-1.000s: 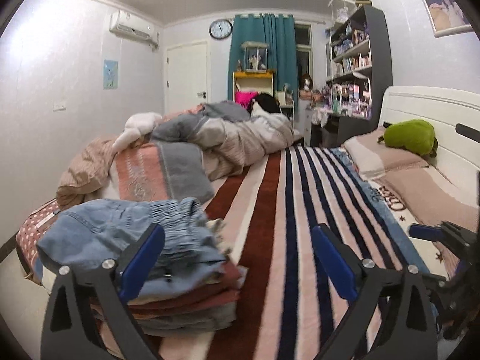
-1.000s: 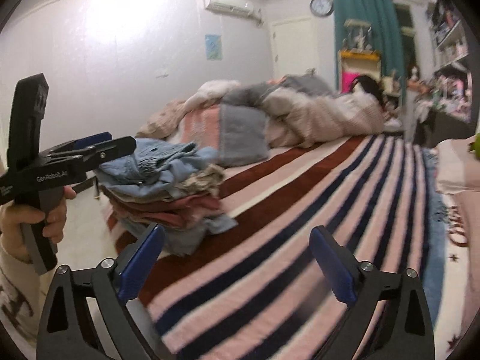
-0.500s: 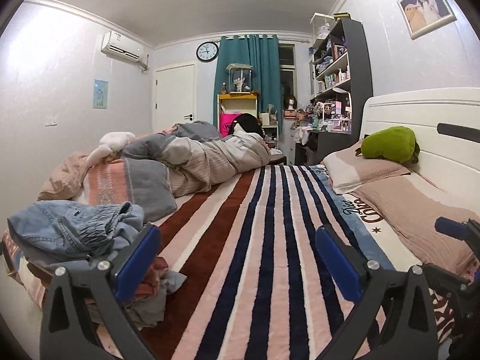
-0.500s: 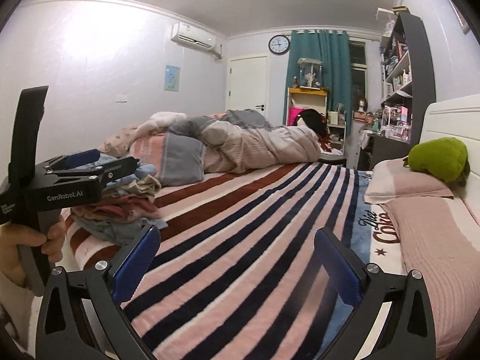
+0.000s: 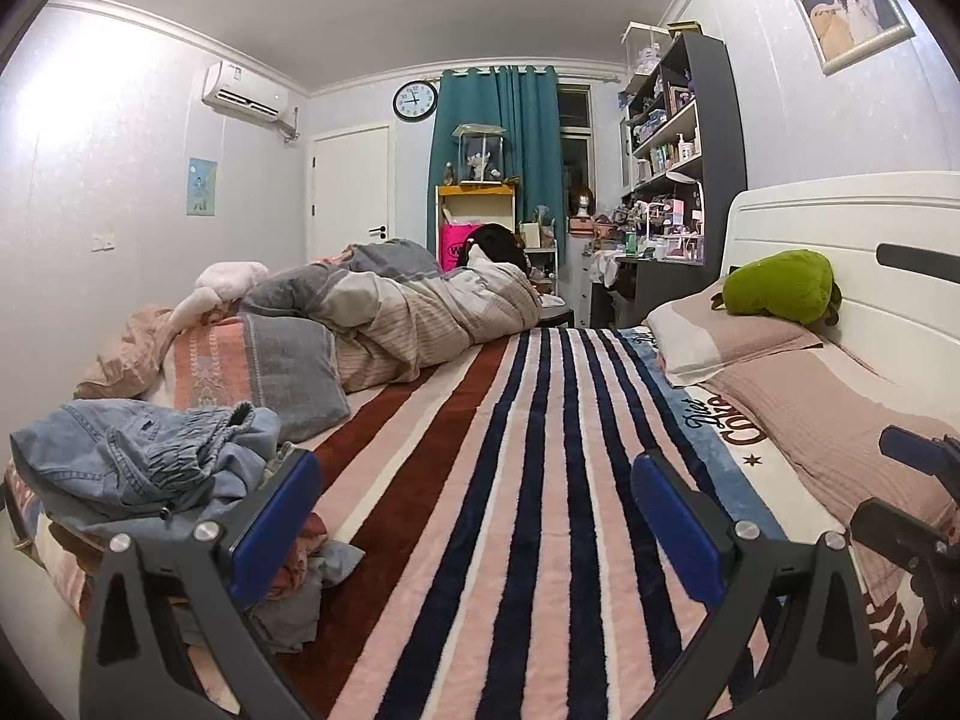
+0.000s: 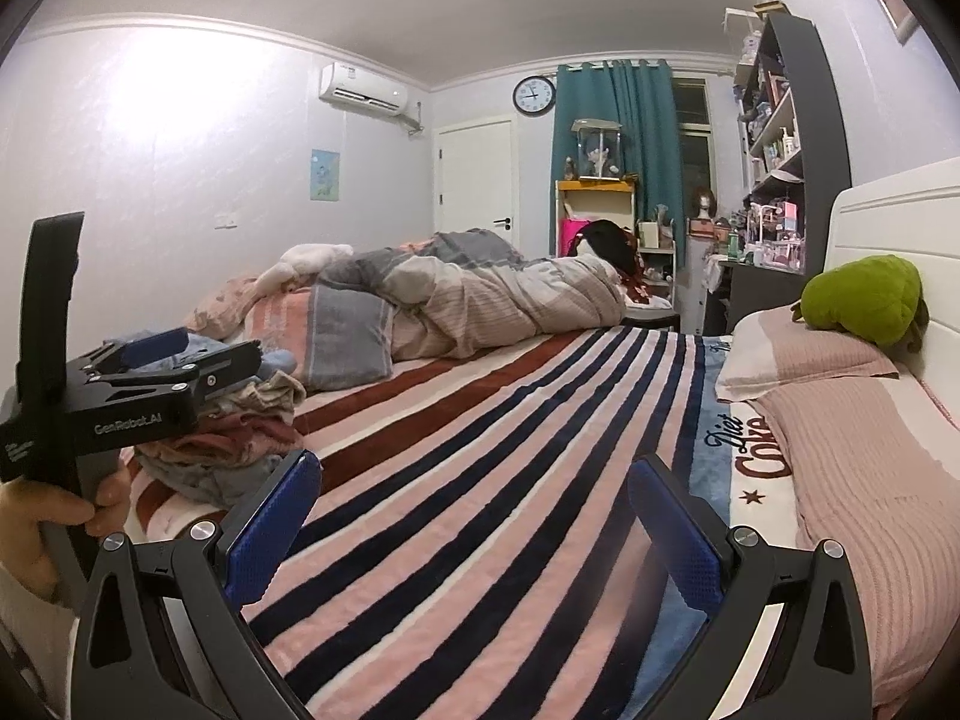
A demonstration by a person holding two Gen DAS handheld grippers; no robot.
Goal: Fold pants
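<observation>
- Bedroom scene, and both grippers hang low over the striped blanket (image 5: 516,480) that covers the bed, its brown, pink and navy bands running away toward the far end.
- Left gripper (image 5: 474,516): jaws spread wide, blue pads apart, nothing between them; right gripper (image 6: 474,516): same story, jaws wide apart and empty over the stripes.
- From the right wrist view the left gripper shows again at the left edge, gripped by the person's left hand (image 6: 66,516), just in front of the clothes pile.
- Pants: a pair of light denim pants (image 5: 138,450) sits crumpled on top of a stack of clothes (image 5: 288,576) at the left edge of the bed, just beside the left gripper's left finger, touched by neither gripper.
- Behind the stack, a pink-and-grey pillow (image 5: 264,360), then a rumpled grey and beige duvet (image 5: 420,312) heaped across the far end.
- On the right, two pink pillows against the white headboard (image 5: 852,228), with a green plush toy (image 5: 780,285) resting on the farther one.
- Room beyond: teal curtain (image 5: 498,138), round wall clock (image 5: 415,101), white door (image 5: 351,192), air conditioner (image 5: 246,93) high on the left wall, a crowded dark shelf unit (image 5: 684,138) on the right, a framed picture (image 5: 855,12) above the headboard.
</observation>
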